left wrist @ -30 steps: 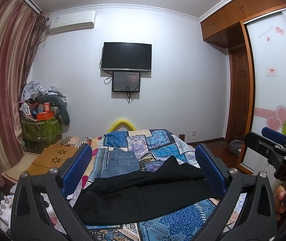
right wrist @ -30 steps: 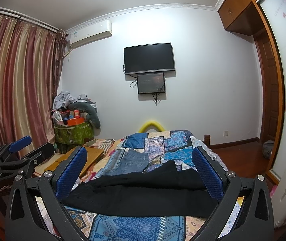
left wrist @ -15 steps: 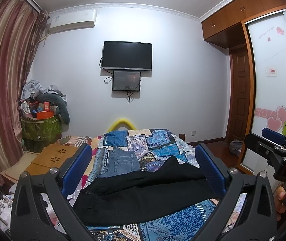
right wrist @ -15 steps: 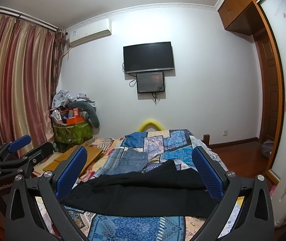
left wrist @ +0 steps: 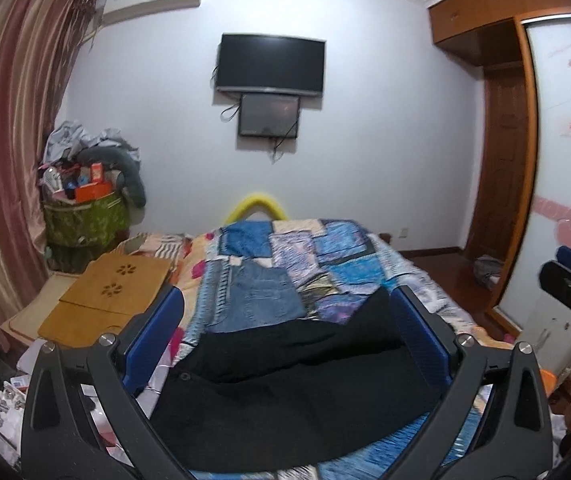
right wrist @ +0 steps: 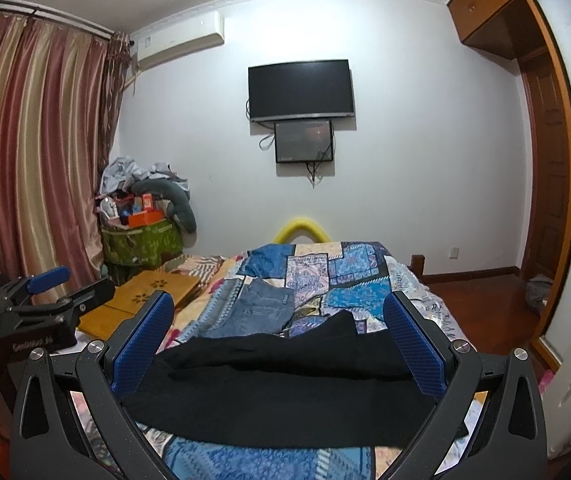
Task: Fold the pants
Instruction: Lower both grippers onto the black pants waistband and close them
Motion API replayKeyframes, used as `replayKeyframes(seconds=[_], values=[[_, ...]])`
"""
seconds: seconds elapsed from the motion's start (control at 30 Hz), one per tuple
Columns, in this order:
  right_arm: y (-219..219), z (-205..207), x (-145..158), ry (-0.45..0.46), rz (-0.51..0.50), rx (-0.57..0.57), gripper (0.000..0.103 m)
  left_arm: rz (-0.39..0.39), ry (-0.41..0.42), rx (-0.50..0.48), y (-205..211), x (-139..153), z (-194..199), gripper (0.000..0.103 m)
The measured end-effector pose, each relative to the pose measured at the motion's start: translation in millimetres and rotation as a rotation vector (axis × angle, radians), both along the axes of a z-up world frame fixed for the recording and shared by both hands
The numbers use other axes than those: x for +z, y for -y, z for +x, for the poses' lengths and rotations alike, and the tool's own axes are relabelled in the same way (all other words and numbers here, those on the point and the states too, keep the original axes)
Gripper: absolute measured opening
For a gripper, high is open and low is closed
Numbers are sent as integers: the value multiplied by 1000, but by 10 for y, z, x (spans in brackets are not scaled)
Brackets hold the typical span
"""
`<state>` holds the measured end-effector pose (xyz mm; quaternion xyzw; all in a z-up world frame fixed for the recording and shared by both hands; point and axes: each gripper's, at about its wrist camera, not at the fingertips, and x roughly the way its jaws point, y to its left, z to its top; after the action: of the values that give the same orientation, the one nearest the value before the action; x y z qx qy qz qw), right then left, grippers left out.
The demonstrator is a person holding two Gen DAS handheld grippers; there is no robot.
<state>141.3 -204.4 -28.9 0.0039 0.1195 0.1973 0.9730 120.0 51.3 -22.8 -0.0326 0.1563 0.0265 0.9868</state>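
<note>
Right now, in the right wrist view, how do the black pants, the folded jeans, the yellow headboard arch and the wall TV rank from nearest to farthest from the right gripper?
1. Black pants: lying across the bed just beyond the open right gripper.
2. Folded jeans: farther up the quilt, slightly left.
3. Yellow headboard arch: at the bed's far end.
4. Wall TV: high on the back wall.
</note>
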Motion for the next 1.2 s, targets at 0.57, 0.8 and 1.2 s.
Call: replayKeyframes(seconds=[0.57,0.8,1.2], values=[[-170,1625,-554,-265,-64,59,103,-38,-283,134,-1182,-772,1959,103],[-329,2085,-762,-283,-176,105,103,-53,-441,138,-1549,-1454,2686,103],[-837,2856,-1305,-521,-377,317,103,-70,-713,142,-1802,-2455,3449,102]])
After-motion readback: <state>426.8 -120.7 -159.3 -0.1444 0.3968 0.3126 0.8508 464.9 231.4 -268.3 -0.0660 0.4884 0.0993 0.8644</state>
